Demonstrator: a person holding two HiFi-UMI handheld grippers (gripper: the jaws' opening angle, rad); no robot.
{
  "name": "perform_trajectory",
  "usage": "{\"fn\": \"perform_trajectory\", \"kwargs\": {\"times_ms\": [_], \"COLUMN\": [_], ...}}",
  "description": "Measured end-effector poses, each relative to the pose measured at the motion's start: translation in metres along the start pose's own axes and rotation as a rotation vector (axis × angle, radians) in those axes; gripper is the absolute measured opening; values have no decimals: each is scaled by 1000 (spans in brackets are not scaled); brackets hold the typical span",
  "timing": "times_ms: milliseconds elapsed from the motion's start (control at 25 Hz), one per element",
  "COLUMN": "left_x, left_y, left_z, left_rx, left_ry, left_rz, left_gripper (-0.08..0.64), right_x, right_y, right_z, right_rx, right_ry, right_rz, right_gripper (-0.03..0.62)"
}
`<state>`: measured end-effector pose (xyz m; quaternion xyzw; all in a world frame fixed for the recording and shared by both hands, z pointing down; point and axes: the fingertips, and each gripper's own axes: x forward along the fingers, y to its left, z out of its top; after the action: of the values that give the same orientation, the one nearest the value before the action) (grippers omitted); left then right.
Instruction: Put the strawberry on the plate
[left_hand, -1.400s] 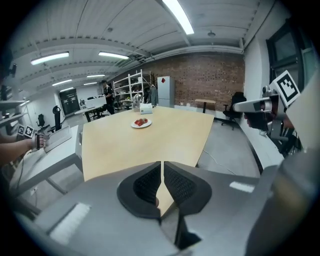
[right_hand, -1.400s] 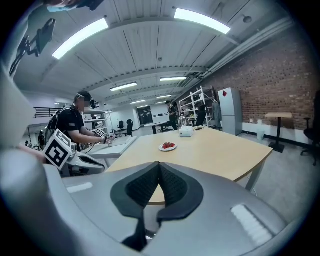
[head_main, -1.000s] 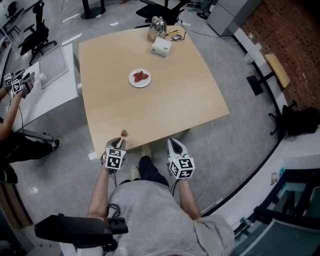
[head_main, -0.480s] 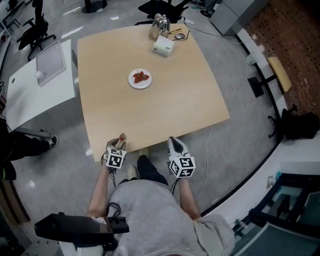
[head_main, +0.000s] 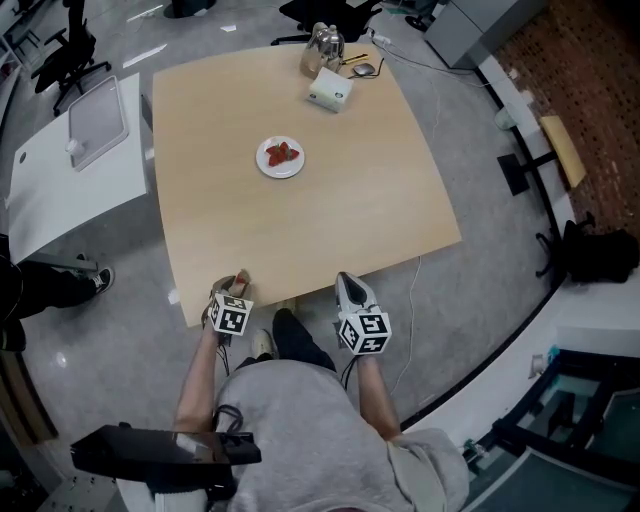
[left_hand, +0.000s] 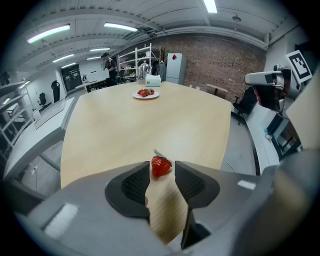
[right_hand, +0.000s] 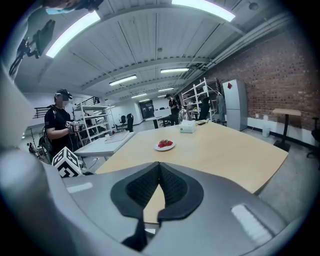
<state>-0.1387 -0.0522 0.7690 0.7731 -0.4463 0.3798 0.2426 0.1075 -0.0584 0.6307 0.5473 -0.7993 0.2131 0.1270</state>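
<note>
My left gripper (left_hand: 163, 172) is down over the near edge of the pale wooden square table (head_main: 340, 200), and its jaws have just been opening. They stand wide apart now, gripping nothing. Right at their tips sits the small red strawberry (left_hand: 161, 165), resting on the tabletop. It's bright and glossy, plump on one side and narrowing toward the bottom, with a thin green leaf poking out behind it to the right. Its left flank sits tight up against my left jaw tip, and I can't tell if they actually touch. On the other side there's a clear sliver of wood between the berry and the right jaw.

From the head view, the left gripper (head_main: 238, 283) sits at the near left of the table, the strawberry (head_main: 245, 274) just a reddish speck at its tips.

The small round white plate (head_main: 280, 169) is well apart from it, out past the middle of the table, with a few red strawberries already on it. It shows far beyond the berry in the left gripper view (left_hand: 146, 96).

My right gripper (right_hand: 159, 170) has its dark ribbed jaws pressed together with nothing between them. It hangs just off the near table edge (head_main: 347, 285), pointing toward the plate (right_hand: 165, 148).

A white box (head_main: 330, 93) sits near the far edge of the table.
</note>
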Motion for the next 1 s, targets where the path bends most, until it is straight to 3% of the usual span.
{"fn": "perform_trajectory", "kwargs": {"times_ms": [1000], "left_x": [14], "left_y": [2], "left_z": [-1], "left_rx": [-7], "left_ry": [17], "left_rz": [-4], "left_gripper": [155], "right_x": [11], "right_y": [-11], "right_z": [2], "right_rx": [6], "right_ry": [4], "right_rz": [-11], "right_gripper": [6]}}
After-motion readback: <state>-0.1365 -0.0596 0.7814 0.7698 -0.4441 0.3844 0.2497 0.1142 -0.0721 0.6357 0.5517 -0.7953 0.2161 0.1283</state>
